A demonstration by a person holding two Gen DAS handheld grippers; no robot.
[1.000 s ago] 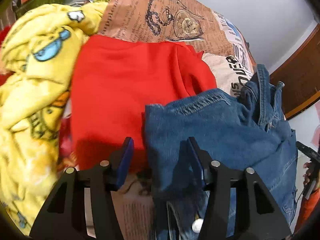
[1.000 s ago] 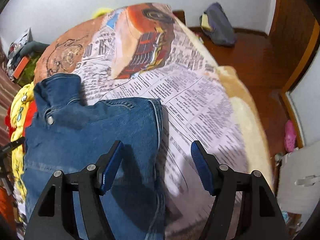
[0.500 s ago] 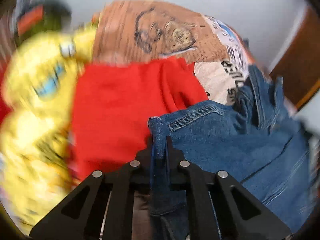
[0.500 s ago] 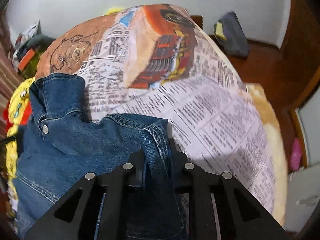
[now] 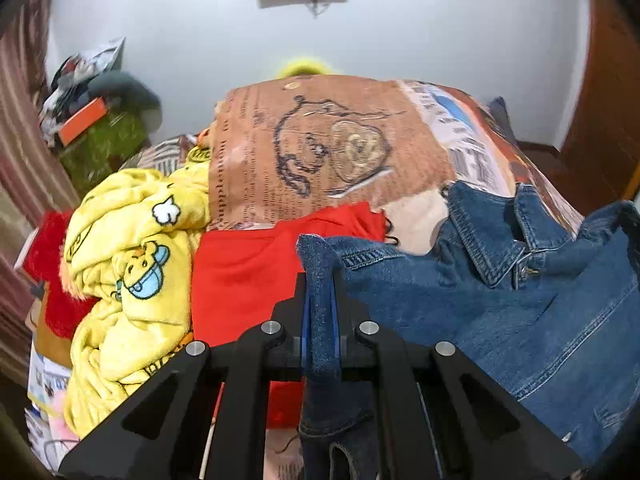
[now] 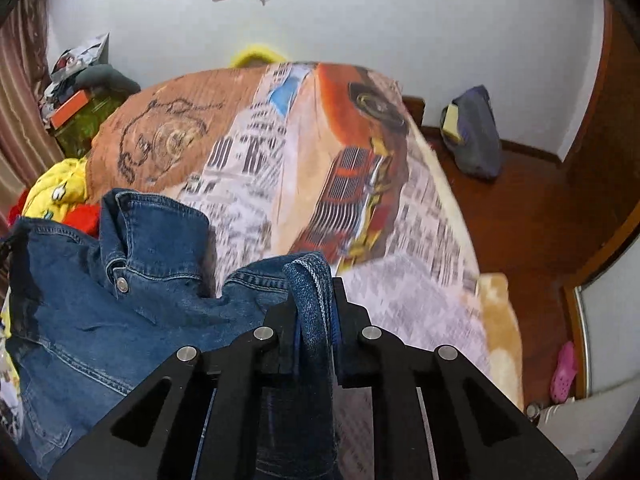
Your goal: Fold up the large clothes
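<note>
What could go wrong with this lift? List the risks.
1. Each gripper, left and right, pinches only a narrow edge of the denim jacket; the heavy cloth may slip out.
2. The jacket overlaps the red garment, which might drag along.
3. The collar is crumpled, so folds may set crooked.

Coarse denim jacket (image 5: pixel 500 312); fleecy printed blanket (image 6: pixel 320 168); matt black tools
</note>
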